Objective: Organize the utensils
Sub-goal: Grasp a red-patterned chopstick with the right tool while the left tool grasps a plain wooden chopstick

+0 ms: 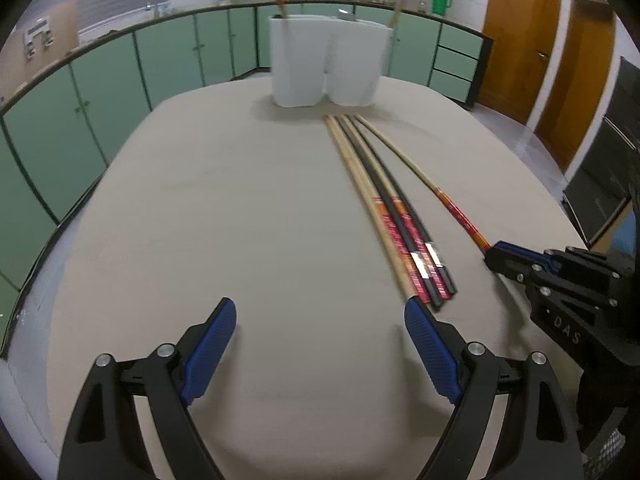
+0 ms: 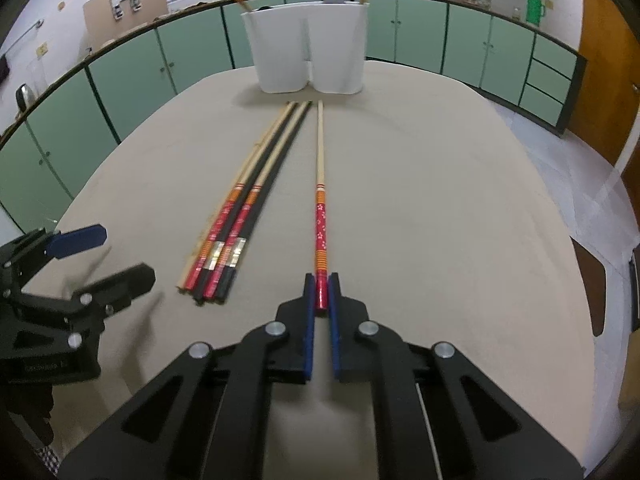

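Note:
A white two-compartment holder [image 1: 326,62] stands at the far side of the table and also shows in the right wrist view [image 2: 308,48], with one chopstick leaning in each compartment. Several chopsticks [image 1: 394,216] lie bundled on the table and also show in the right wrist view [image 2: 240,208]. One red-patterned chopstick [image 2: 320,200] lies apart to their right. My right gripper [image 2: 321,292] is shut on its near end, also seen in the left wrist view [image 1: 496,254]. My left gripper [image 1: 320,316] is open and empty, just left of the bundle's near ends.
The beige table [image 1: 240,200] has a rounded edge. Green cabinets [image 1: 120,76] run behind it, with wooden doors [image 1: 520,40] at the right. A dark chair seat [image 2: 588,280] shows past the table's right edge.

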Available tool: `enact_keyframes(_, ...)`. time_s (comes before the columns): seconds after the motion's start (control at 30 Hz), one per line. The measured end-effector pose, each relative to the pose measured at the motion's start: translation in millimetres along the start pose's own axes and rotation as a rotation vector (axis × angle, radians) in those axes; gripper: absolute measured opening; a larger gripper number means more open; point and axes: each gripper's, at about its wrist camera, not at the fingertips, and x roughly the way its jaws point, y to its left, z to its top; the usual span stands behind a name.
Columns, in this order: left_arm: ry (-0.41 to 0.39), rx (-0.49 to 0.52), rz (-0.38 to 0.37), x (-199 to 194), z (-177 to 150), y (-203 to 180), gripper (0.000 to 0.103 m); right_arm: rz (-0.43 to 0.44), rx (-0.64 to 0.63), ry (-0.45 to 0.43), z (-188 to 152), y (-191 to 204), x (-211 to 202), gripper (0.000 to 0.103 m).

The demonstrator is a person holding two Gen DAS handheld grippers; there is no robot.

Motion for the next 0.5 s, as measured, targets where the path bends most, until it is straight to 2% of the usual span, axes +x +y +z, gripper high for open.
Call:
enact_keyframes(0.23,0.018,0.013,0.001,12,4,-14,0.085,0.006,0.020,-0.005,-1,-8,1,0.005)
enact_keyframes(0.5,0.018,-0.003,0.035,12,0,-6,0.087,0.018,0.028,-0.007,-2,-10,1,0.006)
